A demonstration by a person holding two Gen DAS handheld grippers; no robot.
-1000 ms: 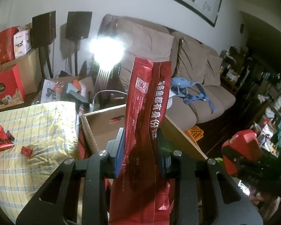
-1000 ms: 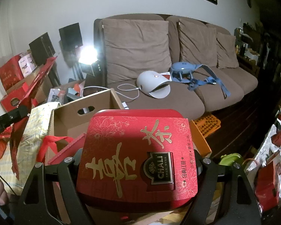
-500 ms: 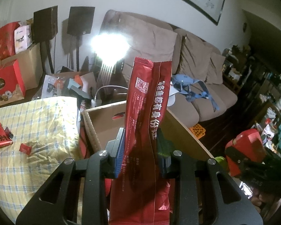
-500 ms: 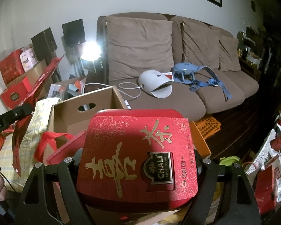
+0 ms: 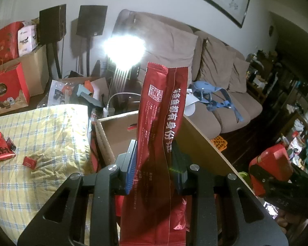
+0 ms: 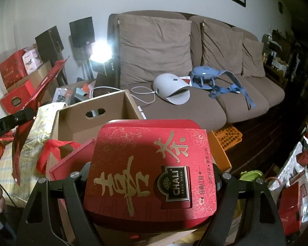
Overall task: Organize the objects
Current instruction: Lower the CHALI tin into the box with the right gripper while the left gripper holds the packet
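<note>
1. A brown fabric sofa (image 6: 195, 65) fills the far wall, with three soft back cushions; its seat carries one white domed device (image 6: 170, 88) with a cable and one blue strapped harness (image 6: 215, 82), leaving bare seat only at the right end.
2. A yellow checked cloth (image 5: 41, 143), wrinkled, covers the surface at the left; a small red packet (image 5: 29, 161) lies on it, with open cloth around it.
3. One open cardboard box (image 6: 113, 110), corrugated and with an oval hand-hole in its far wall, stands near, between the cloth and the sofa. Its far half looks empty; a red handled bag (image 6: 57, 149) rests at its left rim.
4. The red tea box (image 6: 149, 170), rounded at the corners with gold lettering, sits above the near part of the carton, clamped by its sides in the widely spread right gripper (image 6: 152, 184).
5. The tall red foil pouch (image 5: 158, 143), crinkled and glossy, stands upright over the carton's near-left edge, pinched in the narrow left gripper (image 5: 154, 160).
6. Two black speakers (image 5: 71, 24) stand on poles at far left.
</note>
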